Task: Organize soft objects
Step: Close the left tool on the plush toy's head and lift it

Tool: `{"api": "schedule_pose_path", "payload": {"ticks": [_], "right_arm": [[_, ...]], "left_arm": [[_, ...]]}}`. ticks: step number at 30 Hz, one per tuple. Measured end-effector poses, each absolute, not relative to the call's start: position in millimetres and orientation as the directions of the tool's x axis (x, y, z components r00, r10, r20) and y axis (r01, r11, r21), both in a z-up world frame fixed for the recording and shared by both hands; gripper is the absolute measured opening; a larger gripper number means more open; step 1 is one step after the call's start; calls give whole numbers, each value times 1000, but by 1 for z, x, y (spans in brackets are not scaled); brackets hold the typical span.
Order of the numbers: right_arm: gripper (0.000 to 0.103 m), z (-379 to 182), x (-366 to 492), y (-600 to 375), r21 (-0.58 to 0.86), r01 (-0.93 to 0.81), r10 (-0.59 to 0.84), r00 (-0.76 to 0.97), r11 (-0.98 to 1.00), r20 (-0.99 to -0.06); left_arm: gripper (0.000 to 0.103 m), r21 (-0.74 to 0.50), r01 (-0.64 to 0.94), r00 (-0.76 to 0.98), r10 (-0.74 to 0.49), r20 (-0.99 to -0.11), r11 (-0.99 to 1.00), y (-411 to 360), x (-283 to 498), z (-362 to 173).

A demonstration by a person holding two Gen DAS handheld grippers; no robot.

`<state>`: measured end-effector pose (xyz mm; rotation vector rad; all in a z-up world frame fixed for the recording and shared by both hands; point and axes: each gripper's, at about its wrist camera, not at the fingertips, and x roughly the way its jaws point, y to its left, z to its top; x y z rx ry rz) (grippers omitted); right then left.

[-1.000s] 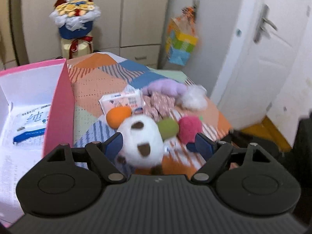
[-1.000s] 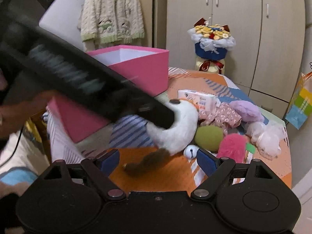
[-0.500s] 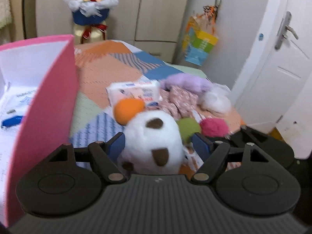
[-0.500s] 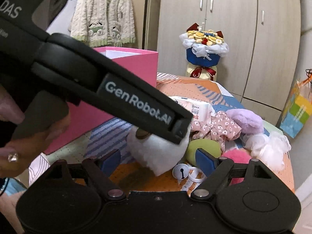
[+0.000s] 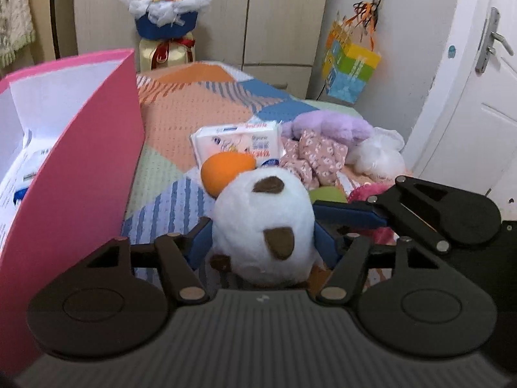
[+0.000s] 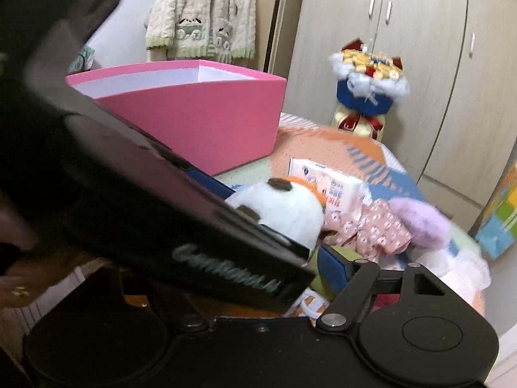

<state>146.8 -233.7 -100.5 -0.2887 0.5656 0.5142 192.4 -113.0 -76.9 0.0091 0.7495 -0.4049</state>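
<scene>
My left gripper (image 5: 263, 242) is shut on a white plush toy (image 5: 265, 223) with brown patches and an orange part (image 5: 226, 171), held above the patchwork table. The pink box (image 5: 74, 174) stands open just to its left. The plush also shows in the right wrist view (image 6: 284, 210), behind the left gripper's black body (image 6: 145, 210). My right gripper appears in the left wrist view (image 5: 352, 215) beside the plush; its left finger is hidden in its own view. Behind lie a tissue pack (image 5: 239, 142), floral cloth (image 5: 316, 158), purple plush (image 5: 336, 126), white puff (image 5: 378, 155), green ball (image 5: 326, 194) and pink pom-pom (image 5: 368, 190).
A flower bouquet (image 5: 164, 9) stands at the table's far end before wardrobe doors. A colourful gift bag (image 5: 349, 68) hangs on the wall at right, next to a white door (image 5: 478, 97). A knitted cardigan (image 6: 200, 13) hangs behind the box. Paper and a tissue pack lie inside the box (image 5: 29, 168).
My left gripper has closed on the white plush and lifted it, moving left toward the pink box. The right gripper has come in close on the right.
</scene>
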Motion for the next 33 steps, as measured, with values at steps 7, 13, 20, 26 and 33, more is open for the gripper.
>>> {"api": "schedule_pose_path", "payload": {"ticks": [7, 13, 20, 26, 33], "right_arm": [[80, -115, 141, -212, -266, -492, 296, 790, 829, -537], [82, -117, 138, -197, -319, -425, 211, 820, 847, -531], [68, -106, 132, -183, -283, -365, 171, 828, 887, -534], [68, -91, 110, -177, -187, -245, 123, 858, 951, -499], [68, -90, 83, -170, -127, -173, 95, 880, 977, -466]], "left_arm": [[59, -173, 365, 635, -380, -672, 915, -106, 192, -81], [58, -245, 376, 591, -435, -680, 894, -92, 195, -79], [57, -243, 444, 549, -477, -687, 862, -87, 194, -69], [58, -176, 572, 518, -520, -679, 801, -84, 178, -50], [58, -137, 613, 521, -529, -670, 778, -76, 151, -42]]}}
